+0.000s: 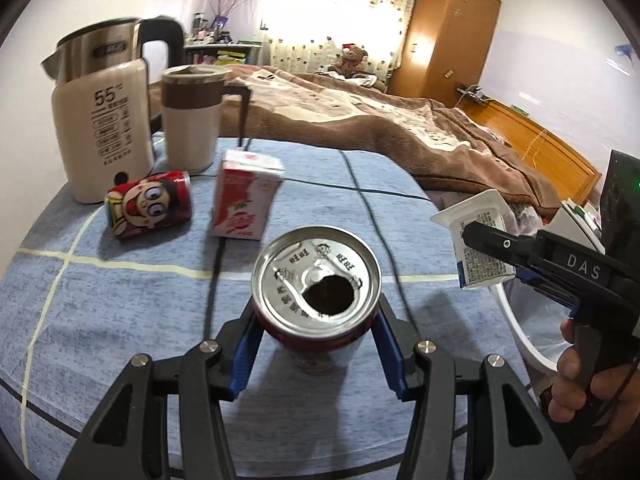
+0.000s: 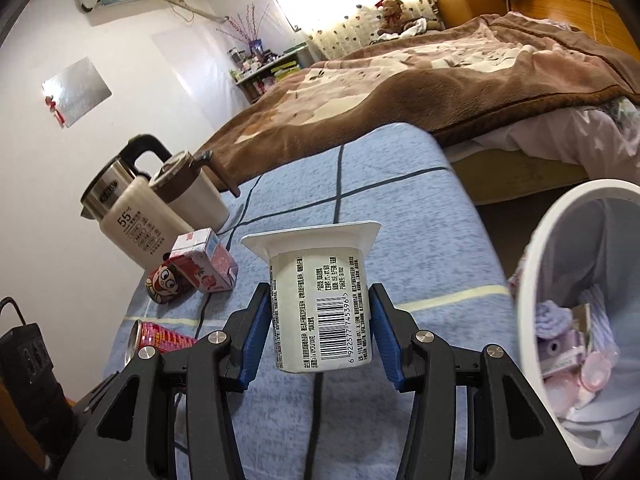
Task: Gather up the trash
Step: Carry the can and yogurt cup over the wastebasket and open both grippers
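My left gripper (image 1: 318, 340) is shut on an opened red drink can (image 1: 316, 280), held upright above the blue checked tablecloth (image 1: 100, 300). My right gripper (image 2: 322, 320) is shut on a white yogurt cup (image 2: 320, 292) with a barcode, lifted off the table. The same cup (image 1: 478, 236) and right gripper show at the right of the left wrist view, over the white trash bin (image 1: 528, 344). In the right wrist view the trash bin (image 2: 532, 248) stands at right with wrappers inside. A cartoon can (image 1: 148, 204) lies on its side next to a pink carton (image 1: 246, 196).
A kettle (image 1: 100, 128) and a brown-lidded mug (image 1: 192, 116) stand at the table's far left. A black cable (image 1: 368, 208) crosses the cloth. A bed with a brown blanket (image 1: 360, 116) lies beyond. A black power strip (image 2: 24, 344) sits lower left. A hand (image 1: 592, 384) grips the right tool.
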Motion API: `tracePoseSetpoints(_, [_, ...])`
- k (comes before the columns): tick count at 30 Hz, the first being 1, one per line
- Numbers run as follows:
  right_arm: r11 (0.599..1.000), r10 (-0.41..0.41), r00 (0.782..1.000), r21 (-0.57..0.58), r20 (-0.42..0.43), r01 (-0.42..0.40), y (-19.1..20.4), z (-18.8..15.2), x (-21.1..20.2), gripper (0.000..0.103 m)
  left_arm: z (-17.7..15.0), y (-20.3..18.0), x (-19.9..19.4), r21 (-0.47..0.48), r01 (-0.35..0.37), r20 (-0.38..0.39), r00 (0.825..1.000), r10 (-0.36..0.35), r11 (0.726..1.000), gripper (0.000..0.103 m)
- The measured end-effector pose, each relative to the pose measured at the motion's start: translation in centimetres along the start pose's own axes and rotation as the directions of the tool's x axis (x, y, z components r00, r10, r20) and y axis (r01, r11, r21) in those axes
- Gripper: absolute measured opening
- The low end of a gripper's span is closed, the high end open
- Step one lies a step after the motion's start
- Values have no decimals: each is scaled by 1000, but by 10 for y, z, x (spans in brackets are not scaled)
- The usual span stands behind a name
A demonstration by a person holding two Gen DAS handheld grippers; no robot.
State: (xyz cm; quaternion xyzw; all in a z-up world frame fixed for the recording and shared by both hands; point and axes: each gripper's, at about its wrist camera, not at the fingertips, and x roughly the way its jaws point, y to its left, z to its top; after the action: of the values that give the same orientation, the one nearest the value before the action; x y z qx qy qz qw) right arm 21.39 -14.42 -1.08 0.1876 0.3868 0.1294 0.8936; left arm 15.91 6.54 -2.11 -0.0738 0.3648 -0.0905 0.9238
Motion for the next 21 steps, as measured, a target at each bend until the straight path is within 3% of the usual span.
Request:
tracePoseSetpoints(9, [999,-34,998,38,47,33,-33,-4,-40,50,2,-50,4,79,68,-5,998,-68,995,55])
tracePoseSetpoints(21, [987,-126,987,110,100,115,-96,-7,-94,50,6,-128,19,188,173,-32,985,-170,967,55])
